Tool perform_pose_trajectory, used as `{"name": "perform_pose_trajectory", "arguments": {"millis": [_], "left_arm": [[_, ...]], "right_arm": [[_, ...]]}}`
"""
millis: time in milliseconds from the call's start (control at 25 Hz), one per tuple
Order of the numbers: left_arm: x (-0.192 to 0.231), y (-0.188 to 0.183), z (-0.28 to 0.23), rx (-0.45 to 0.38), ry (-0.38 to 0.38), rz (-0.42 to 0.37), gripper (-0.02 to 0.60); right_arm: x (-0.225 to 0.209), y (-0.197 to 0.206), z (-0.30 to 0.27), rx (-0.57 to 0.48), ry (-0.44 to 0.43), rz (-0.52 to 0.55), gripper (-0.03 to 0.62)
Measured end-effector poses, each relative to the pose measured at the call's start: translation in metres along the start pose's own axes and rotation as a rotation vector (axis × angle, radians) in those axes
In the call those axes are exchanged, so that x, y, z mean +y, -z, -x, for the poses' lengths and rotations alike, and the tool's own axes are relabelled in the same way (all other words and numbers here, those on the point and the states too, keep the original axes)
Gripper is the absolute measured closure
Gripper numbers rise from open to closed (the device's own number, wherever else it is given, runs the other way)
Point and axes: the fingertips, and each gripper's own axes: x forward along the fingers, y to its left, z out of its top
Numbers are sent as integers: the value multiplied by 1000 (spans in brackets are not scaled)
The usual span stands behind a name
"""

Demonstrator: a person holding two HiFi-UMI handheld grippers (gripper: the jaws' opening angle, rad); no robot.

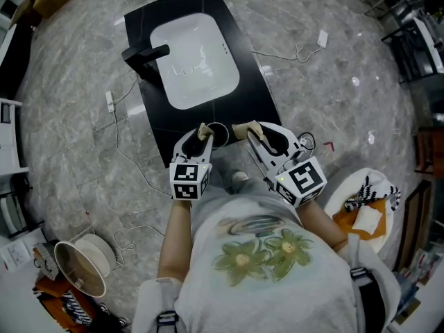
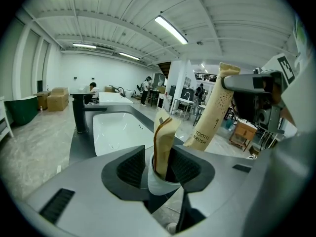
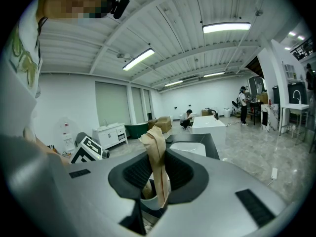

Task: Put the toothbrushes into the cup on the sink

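Left gripper point(image 2: 159, 164): its jaws stand apart and press on nothing. A clear gap shows at the left-hand pad. The wrapper between the jaws lies close to the right-hand pad, and I cannot tell whether it touches.

Cup point(image 2: 157, 185): white, upright, low between the left gripper's jaws and a little beyond their tips. In the head view it stands on the near edge of the black counter point(image 1: 244, 103), between the two grippers.

First toothbrush point(image 2: 163, 137): in a tan paper wrapper, standing in the cup. Its top rises above the left gripper's jaws and tilts slightly toward the right-hand one.

Second toothbrush point(image 3: 157, 156): also in a tan paper wrapper, upright between the right gripper's jaws. Its crumpled top stands above them and its lower end hangs down at the cup's mouth. In the left gripper view it rises just right of that gripper's jaws, with "TOOTH BRUSH" printed on the wrapper.

Right gripper point(image 3: 157, 174): its jaws are closed on the second toothbrush, one pad on each side of the wrapper. The cup sits under the jaws with the first wrapper inside it.

Basin point(image 1: 194, 61): white, set in the counter, beyond the jaws of both grippers.

Faucet point(image 1: 142, 57): black, at the basin's left edge, well beyond the left gripper's jaws.
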Motion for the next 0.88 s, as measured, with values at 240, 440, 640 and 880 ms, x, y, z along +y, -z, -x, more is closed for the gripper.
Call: {"name": "perform_pose_trajectory", "arguments": {"millis": [240, 440, 640, 880], "left_arm": [[-3, -12, 4, -36, 20, 9, 396], [-5, -31, 13, -85, 27, 11, 382], [-5, -56, 28, -164, 31, 25, 383], [6, -90, 52, -288, 5, 64, 428]], "right_arm": [[2, 0, -3, 3, -11, -1, 505], [-2, -3, -3, -4, -12, 0, 503], [-4, -6, -1, -10, -10, 2, 503], [-7, -7, 0, -18, -5, 4, 505]]}}
